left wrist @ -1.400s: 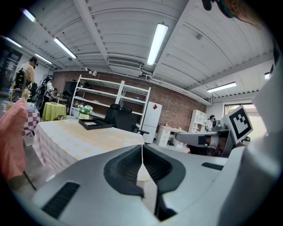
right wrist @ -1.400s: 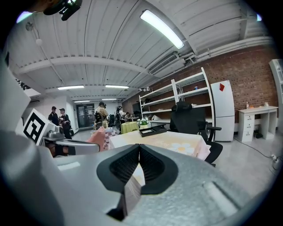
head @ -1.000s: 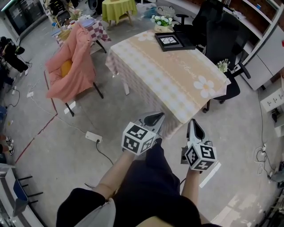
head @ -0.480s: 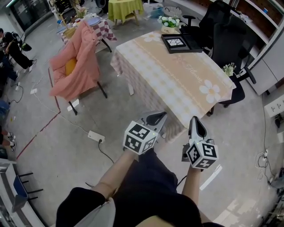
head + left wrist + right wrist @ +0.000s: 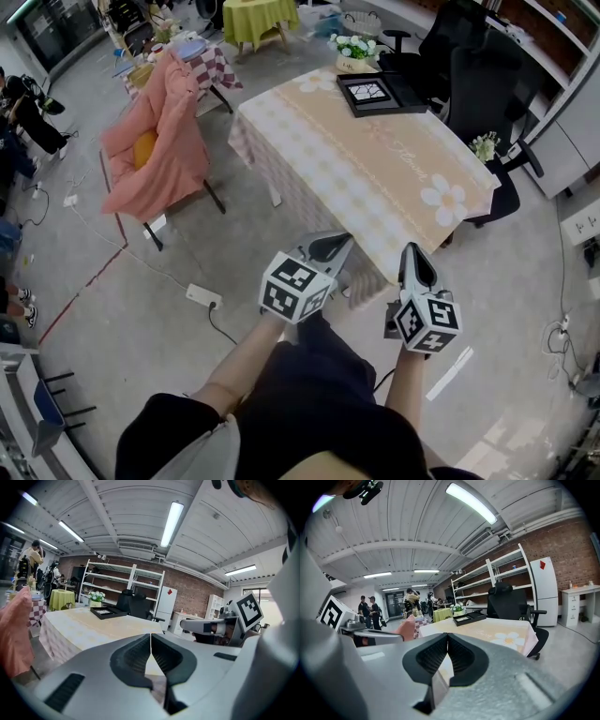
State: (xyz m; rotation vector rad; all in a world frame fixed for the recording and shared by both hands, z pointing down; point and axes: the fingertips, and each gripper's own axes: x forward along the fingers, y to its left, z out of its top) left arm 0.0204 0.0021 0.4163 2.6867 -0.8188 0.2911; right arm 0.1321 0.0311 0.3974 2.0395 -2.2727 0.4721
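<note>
Both grippers are held side by side in the air, just short of the near corner of a table (image 5: 367, 173) covered in a beige checked cloth with daisy prints. My left gripper (image 5: 330, 246) is shut with nothing between its jaws, and its ribbed pads (image 5: 140, 654) meet in the left gripper view. My right gripper (image 5: 413, 255) is likewise shut and empty, jaws closed together (image 5: 448, 639). At the table's far end lies a black tray (image 5: 373, 92), with a pot of white flowers (image 5: 352, 47) beyond it.
Black office chairs (image 5: 478, 75) stand at the table's far right side. To the left are a chair draped in pink cloth (image 5: 164, 131), a power strip (image 5: 203, 297) with its cable on the concrete floor, and a yellow-green table (image 5: 262, 14). People (image 5: 369, 611) stand further off, and white shelving (image 5: 119, 581) lines the brick wall.
Both grippers stay shut and empty. The views have drifted slightly, and the table's near corner now sits a little closer to the gripper tips.
</note>
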